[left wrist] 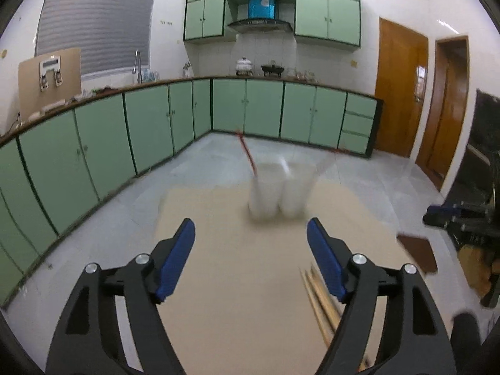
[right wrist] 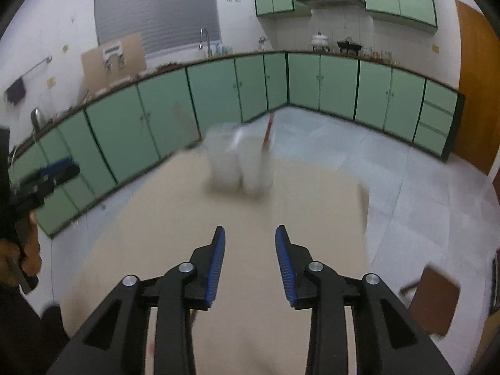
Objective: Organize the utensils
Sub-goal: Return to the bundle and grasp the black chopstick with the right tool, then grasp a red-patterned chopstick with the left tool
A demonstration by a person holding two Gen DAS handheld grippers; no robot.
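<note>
Two clear plastic cups stand side by side on the far part of a beige table; they are blurred. A red utensil stands in the left cup. Wooden chopsticks lie on the table by my left gripper's right finger. My left gripper is open and empty above the table. In the right wrist view the cups and the red utensil stand ahead. My right gripper is open and empty. The left gripper shows at the far left.
Green kitchen cabinets line the walls beyond a grey tiled floor. A brown chair seat stands right of the table. Wooden doors are at the right. The right gripper shows at the right edge.
</note>
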